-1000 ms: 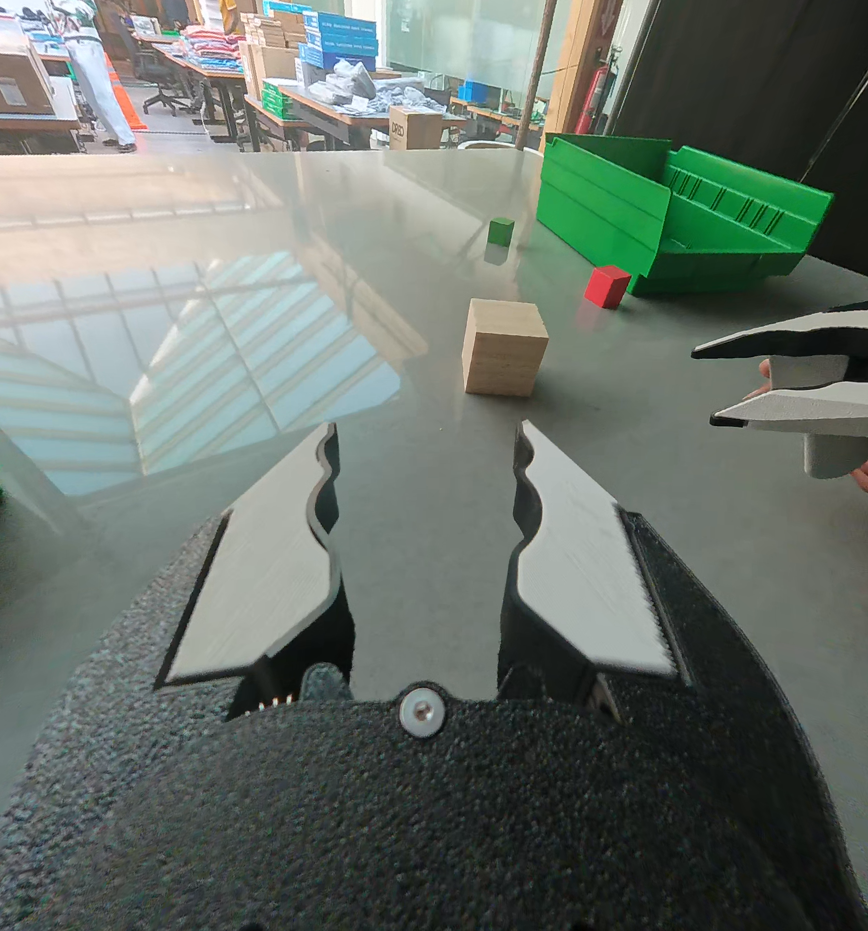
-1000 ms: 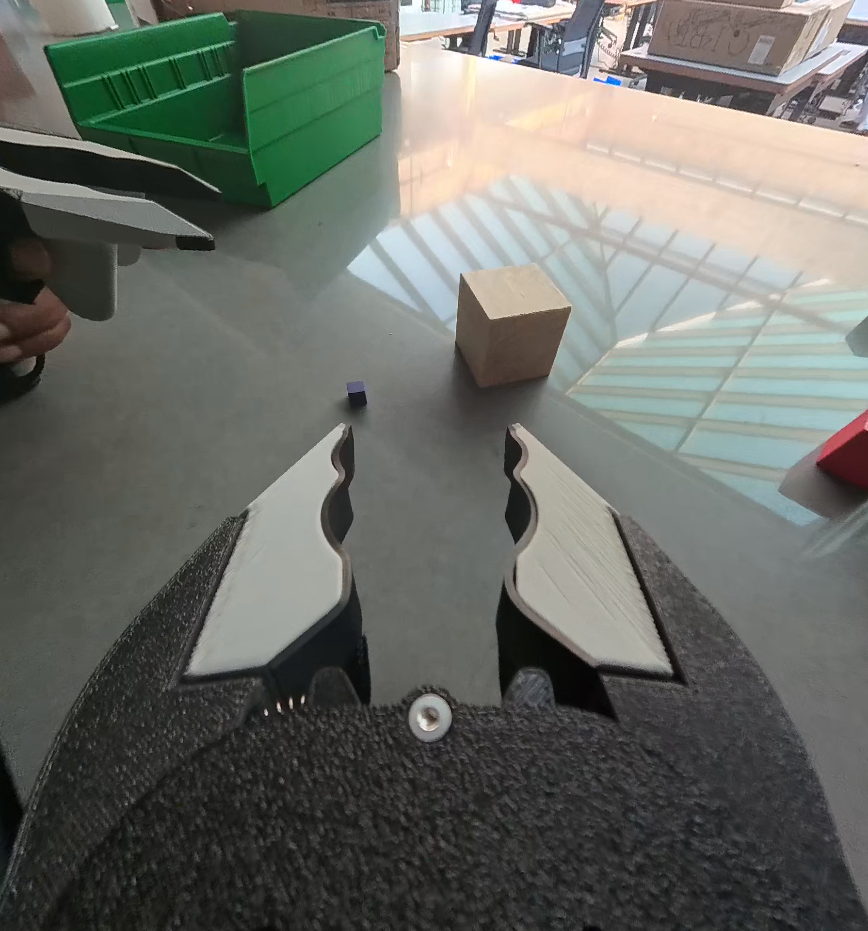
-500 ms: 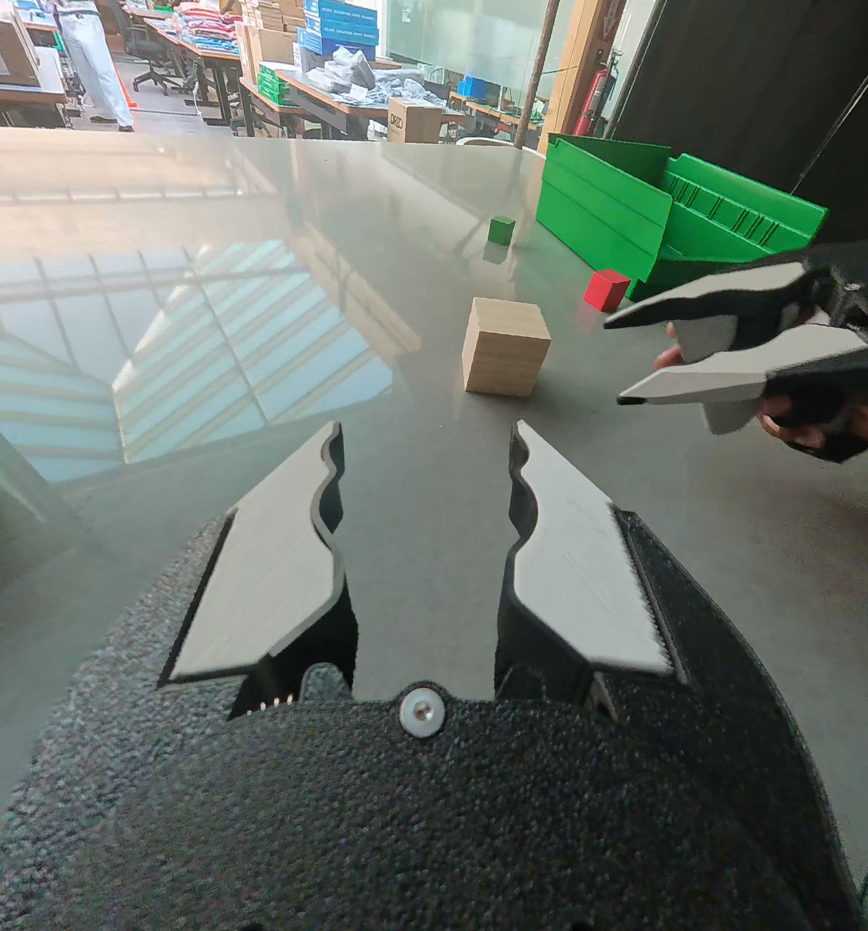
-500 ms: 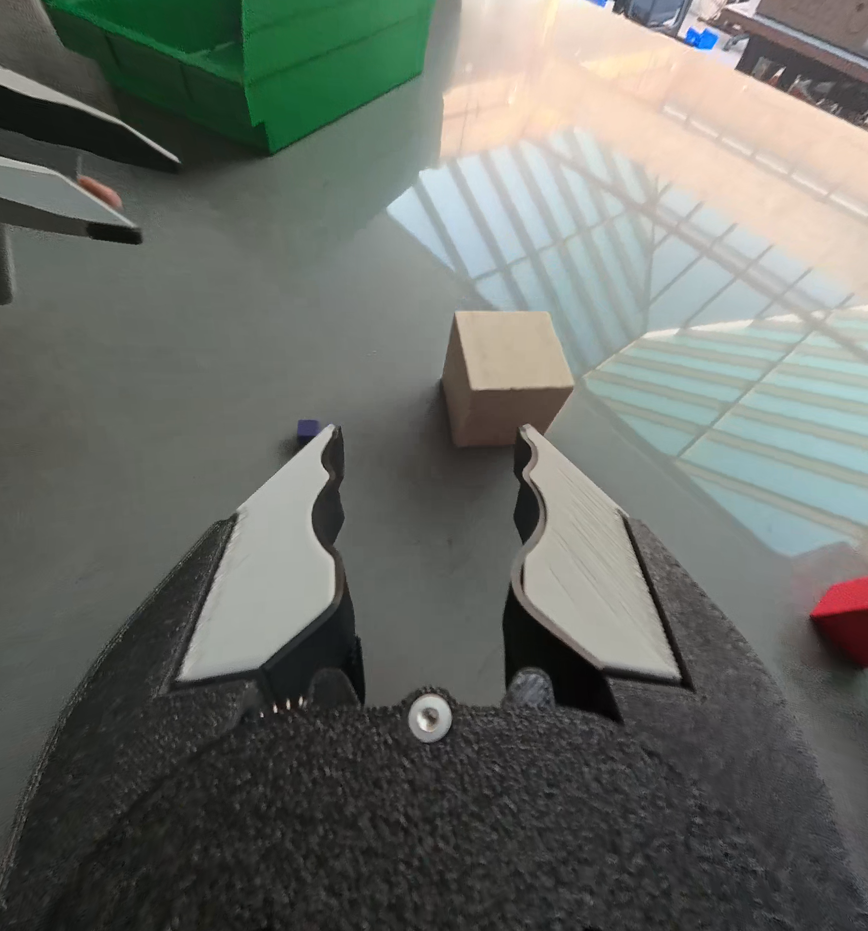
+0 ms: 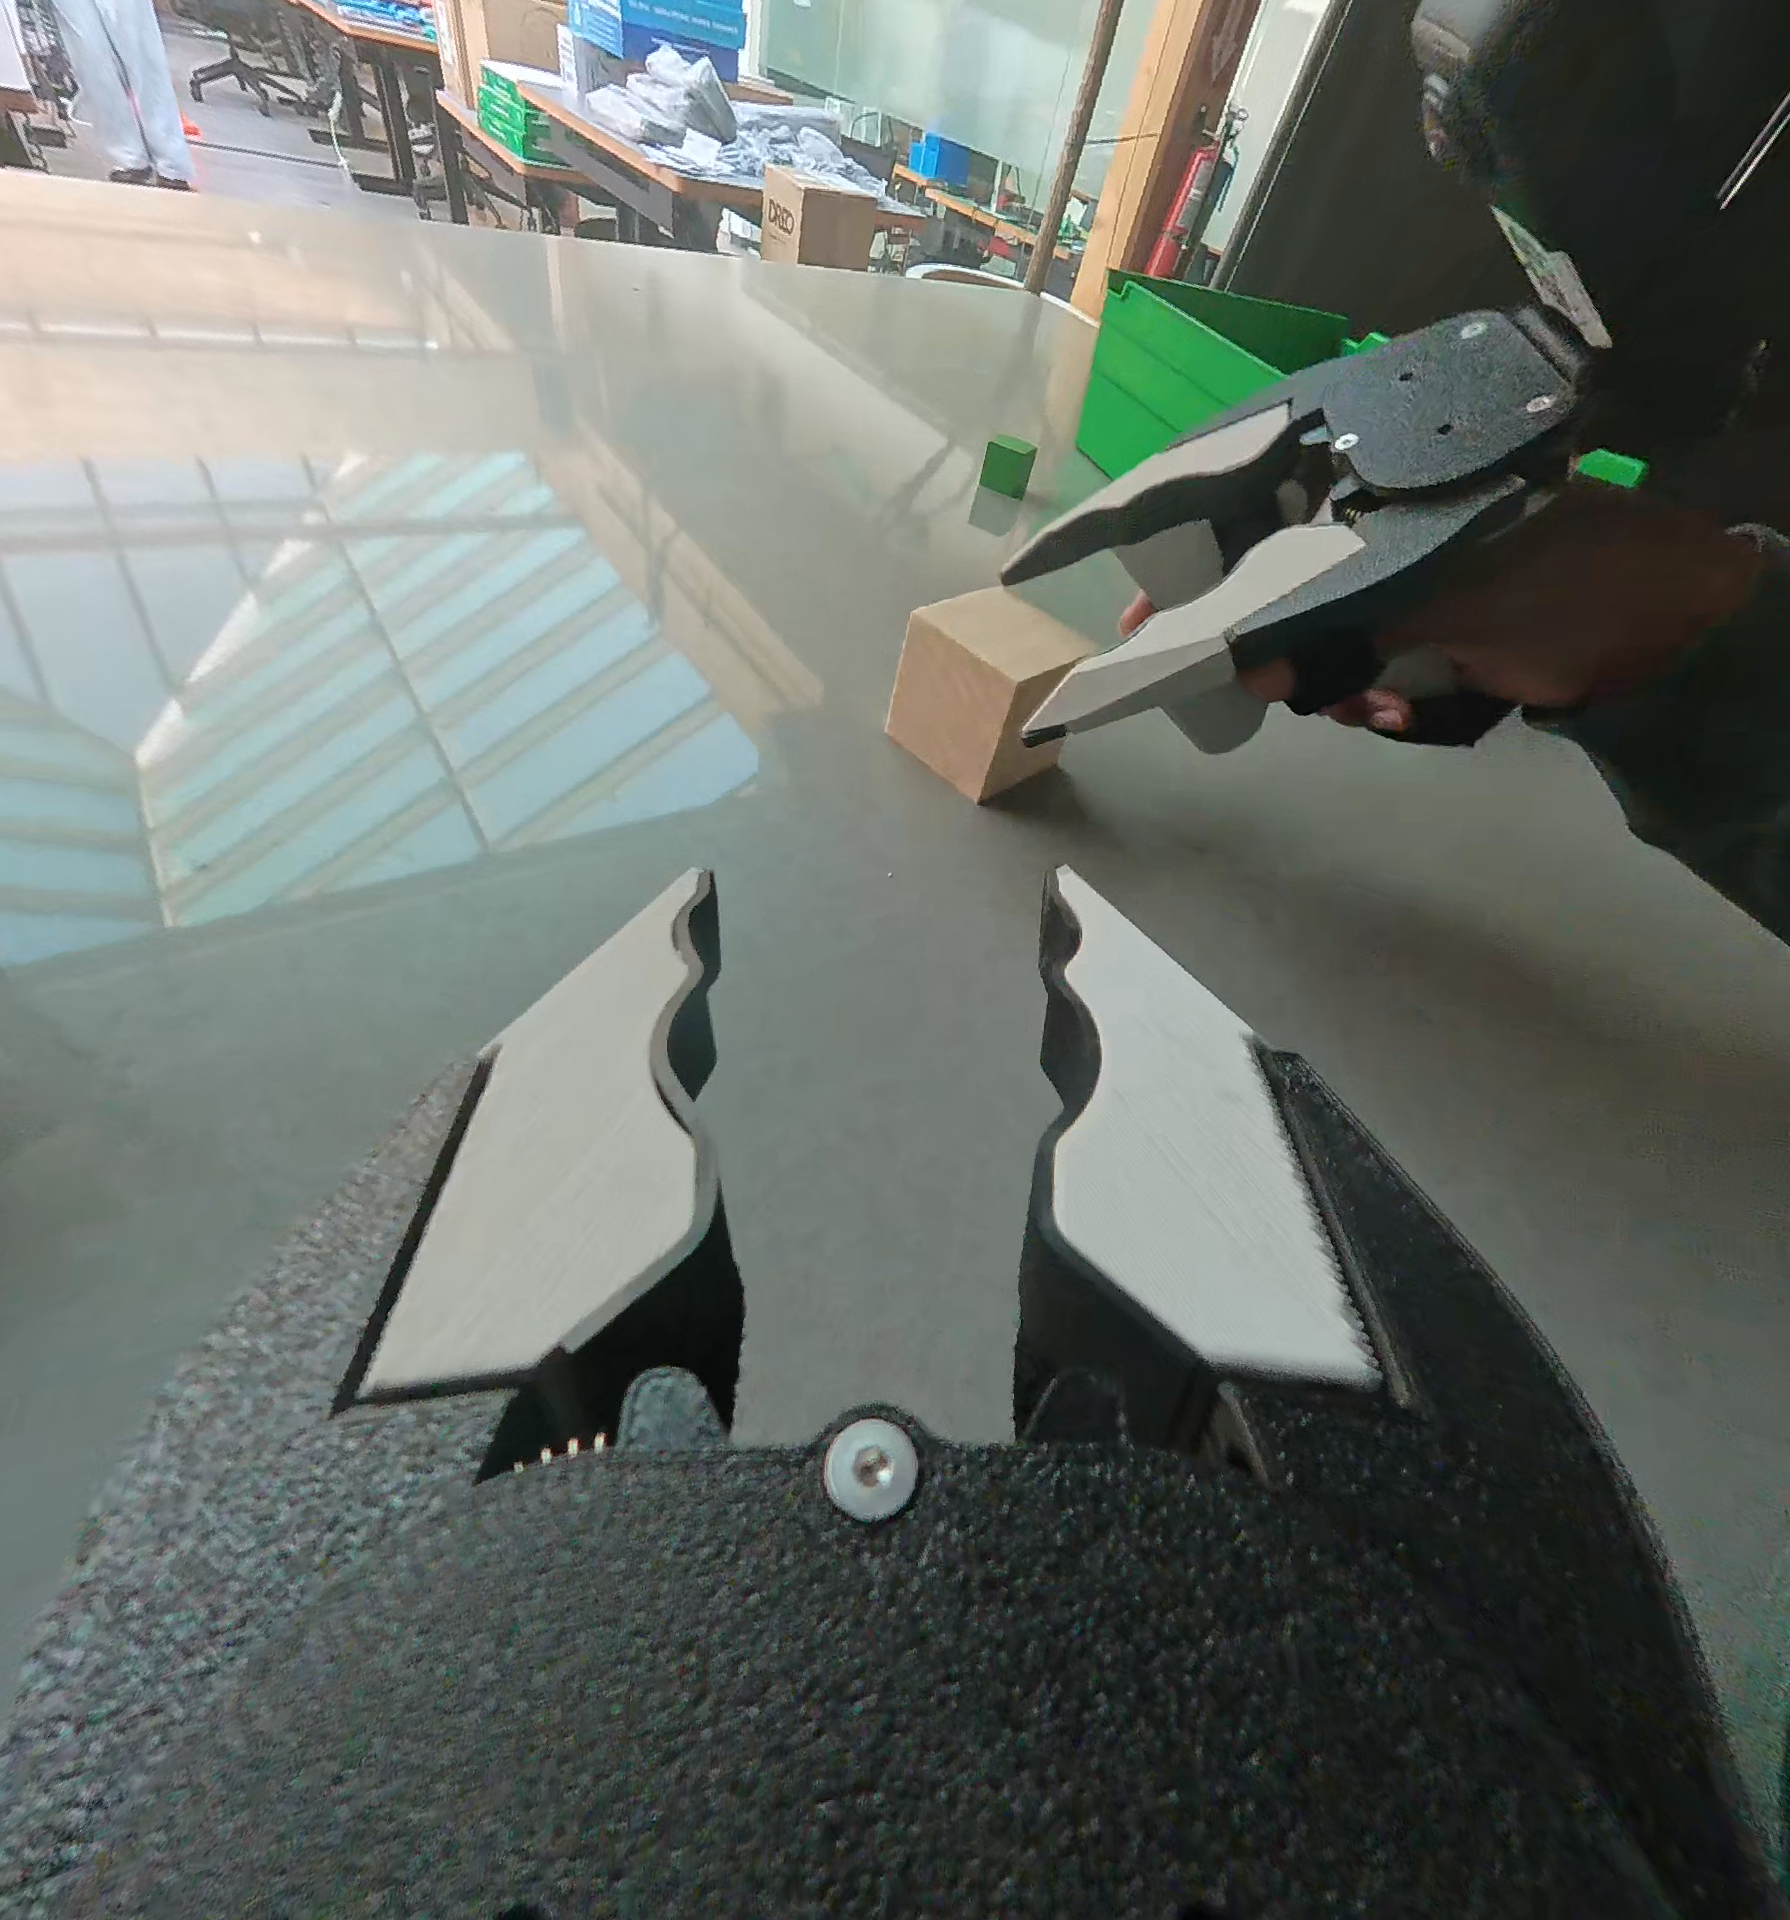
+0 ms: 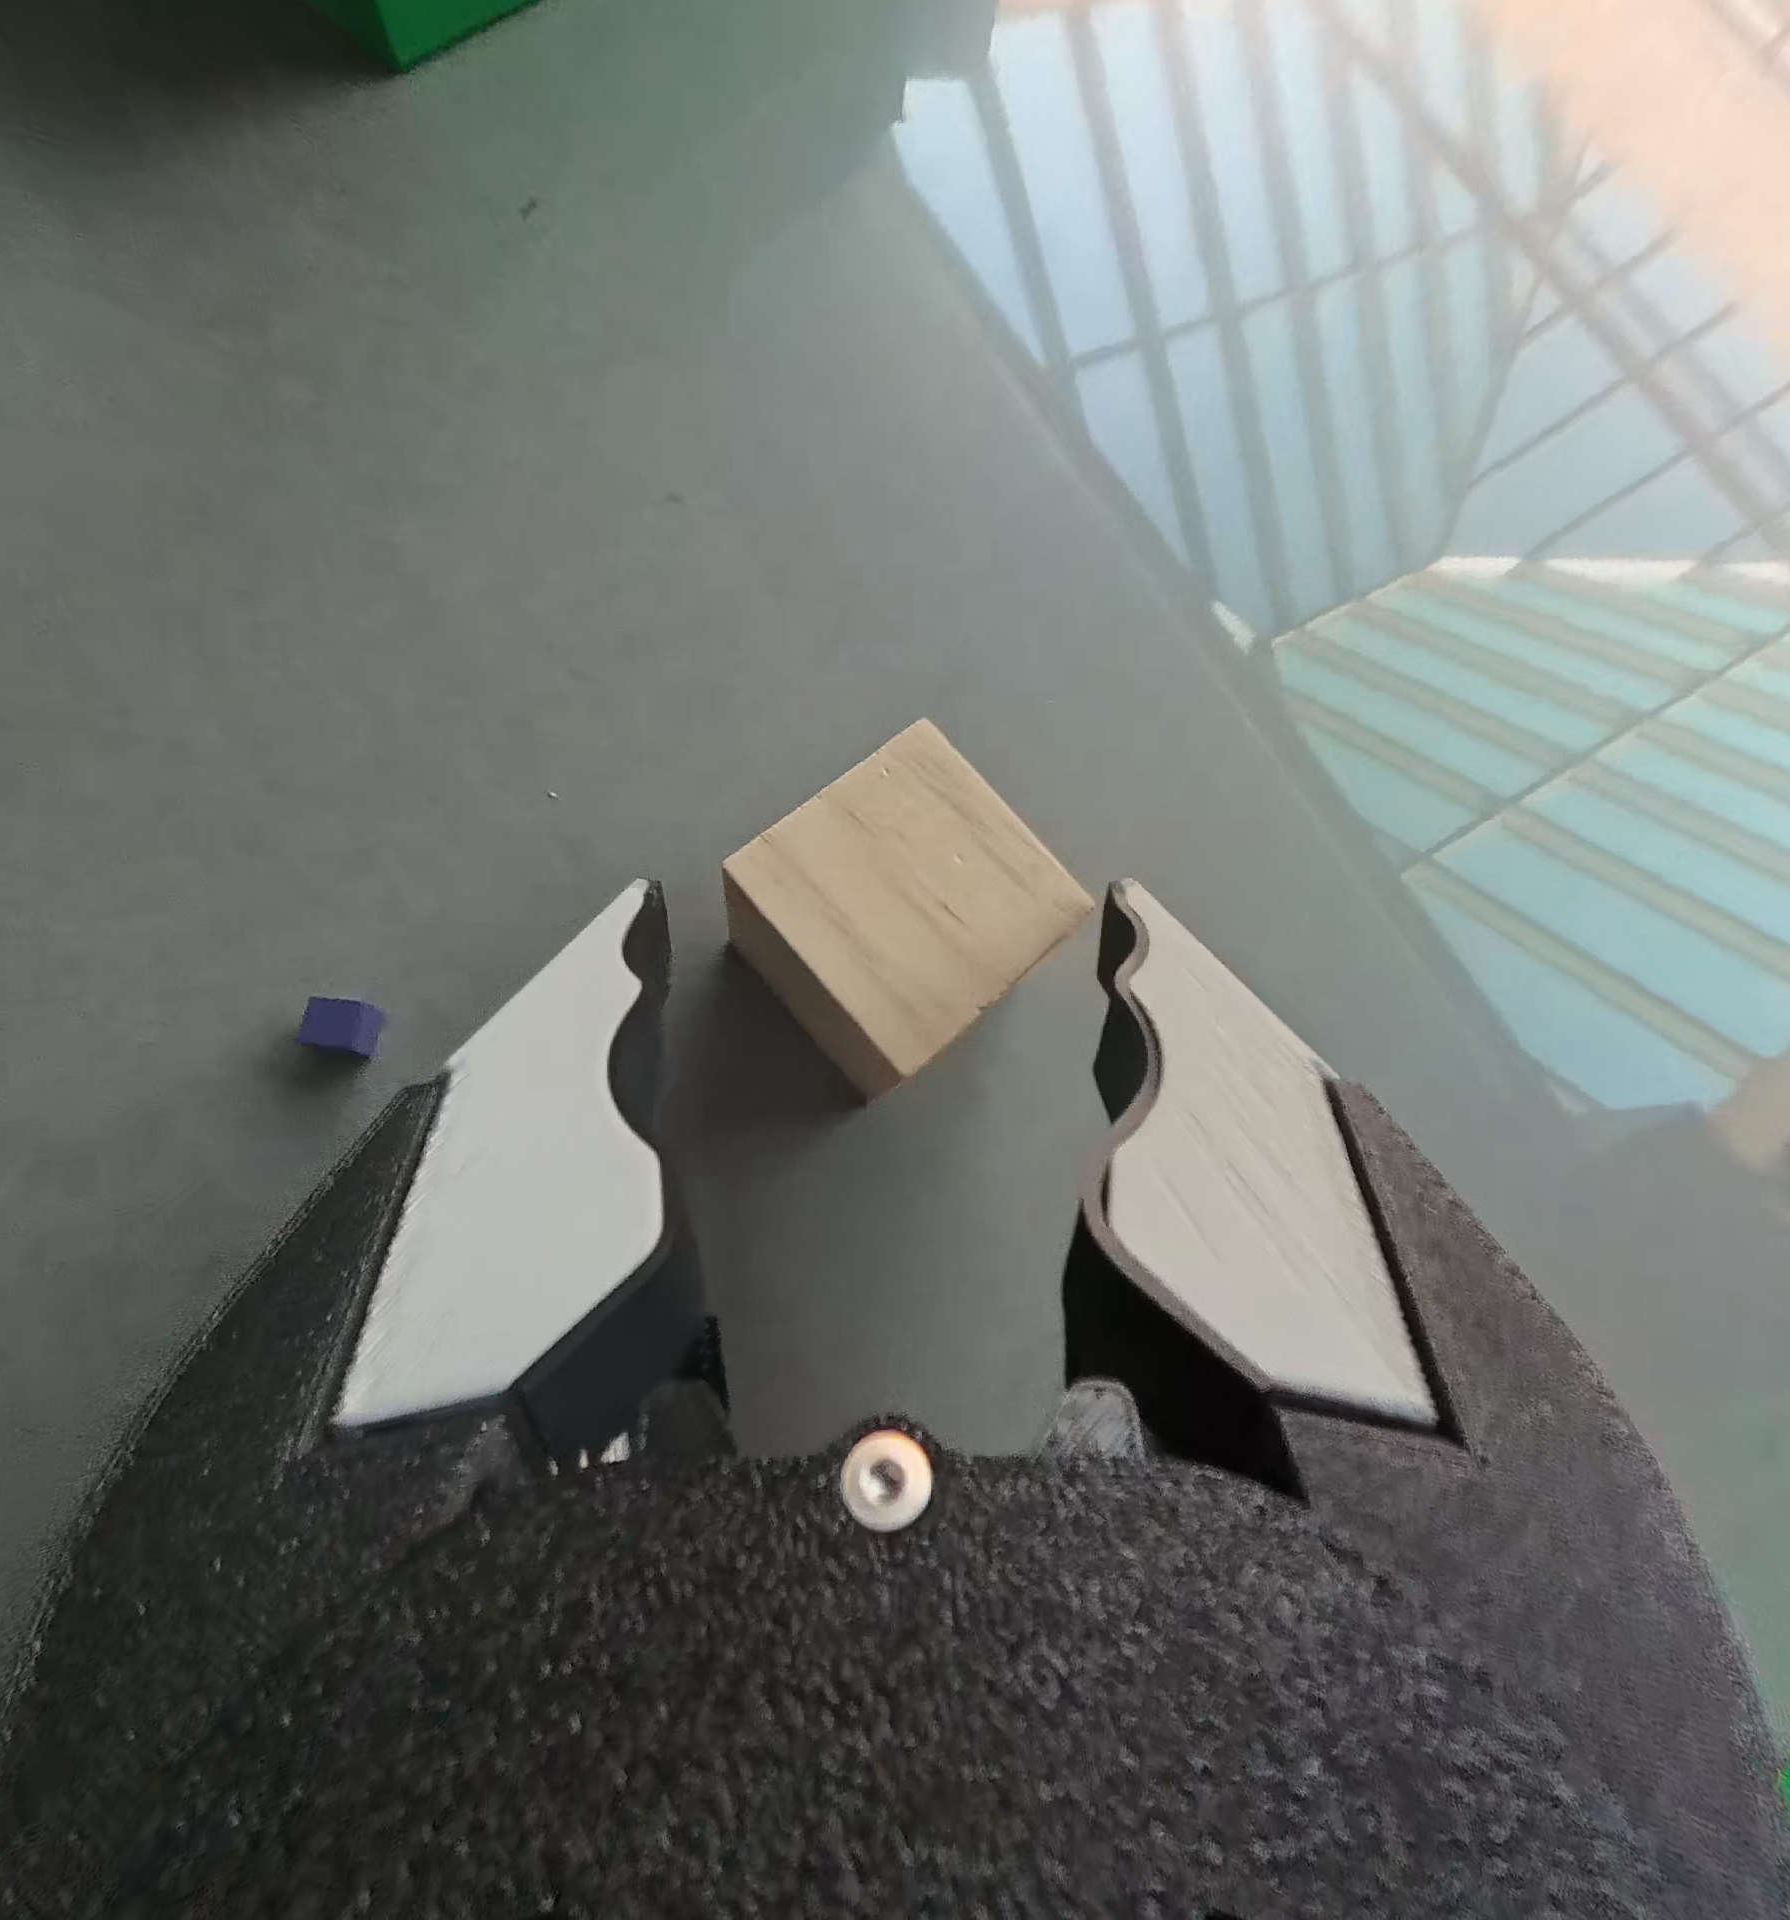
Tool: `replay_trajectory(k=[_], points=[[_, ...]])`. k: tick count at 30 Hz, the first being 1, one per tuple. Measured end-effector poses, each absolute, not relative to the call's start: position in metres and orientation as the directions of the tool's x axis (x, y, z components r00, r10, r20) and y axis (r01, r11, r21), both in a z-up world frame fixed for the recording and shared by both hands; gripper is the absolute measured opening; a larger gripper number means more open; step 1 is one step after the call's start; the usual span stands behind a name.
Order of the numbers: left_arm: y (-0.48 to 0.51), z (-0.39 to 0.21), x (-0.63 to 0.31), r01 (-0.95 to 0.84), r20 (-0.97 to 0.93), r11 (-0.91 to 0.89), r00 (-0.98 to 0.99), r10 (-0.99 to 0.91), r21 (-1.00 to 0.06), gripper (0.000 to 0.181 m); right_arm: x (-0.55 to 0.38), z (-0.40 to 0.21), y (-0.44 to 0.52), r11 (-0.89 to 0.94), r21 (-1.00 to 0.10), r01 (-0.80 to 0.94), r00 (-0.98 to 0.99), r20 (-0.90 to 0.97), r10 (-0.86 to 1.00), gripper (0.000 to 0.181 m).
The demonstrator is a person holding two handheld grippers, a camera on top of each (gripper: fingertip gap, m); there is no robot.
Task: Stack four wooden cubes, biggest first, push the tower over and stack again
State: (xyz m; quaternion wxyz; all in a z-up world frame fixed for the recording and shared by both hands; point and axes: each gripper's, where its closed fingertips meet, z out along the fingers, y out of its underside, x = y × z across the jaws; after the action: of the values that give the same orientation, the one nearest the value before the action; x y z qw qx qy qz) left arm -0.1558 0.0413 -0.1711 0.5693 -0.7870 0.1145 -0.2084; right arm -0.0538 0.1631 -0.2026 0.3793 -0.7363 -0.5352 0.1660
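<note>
A plain wooden cube [image 6: 901, 904] sits on the grey glossy table [image 6: 351, 520]. My right gripper [image 6: 880, 894] is open, tilted down over the cube, with its fingertips on either side of it and a gap on both sides. In the left wrist view the same cube [image 5: 974, 691] lies ahead to the right, with the right gripper [image 5: 1016, 655] straddling its near right corner. My left gripper [image 5: 875, 888] is open and empty, low over bare table, well short of the cube.
A tiny purple cube [image 6: 340, 1029] lies just left of my right gripper. A small green cube [image 5: 1008, 465] sits beyond the wooden one, beside a green plastic bin [image 5: 1182, 384]. A gloved hand [image 5: 1390, 675] holds the right gripper. Workbenches stand far behind.
My right gripper has moved forward and down onto the wooden cube, its jaws now straddling it. The left gripper has stayed open and shifted only slightly.
</note>
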Motion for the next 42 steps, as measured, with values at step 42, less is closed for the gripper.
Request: replay_trajectory(k=[42], points=[[0.04,-0.157,-0.171,0.147,0.245,-0.263,0.886,-0.394,-0.954,0.059,-0.164,-0.224,0.173,0.299,-0.355,0.885,-0.212,0.266,0.941,0.063]])
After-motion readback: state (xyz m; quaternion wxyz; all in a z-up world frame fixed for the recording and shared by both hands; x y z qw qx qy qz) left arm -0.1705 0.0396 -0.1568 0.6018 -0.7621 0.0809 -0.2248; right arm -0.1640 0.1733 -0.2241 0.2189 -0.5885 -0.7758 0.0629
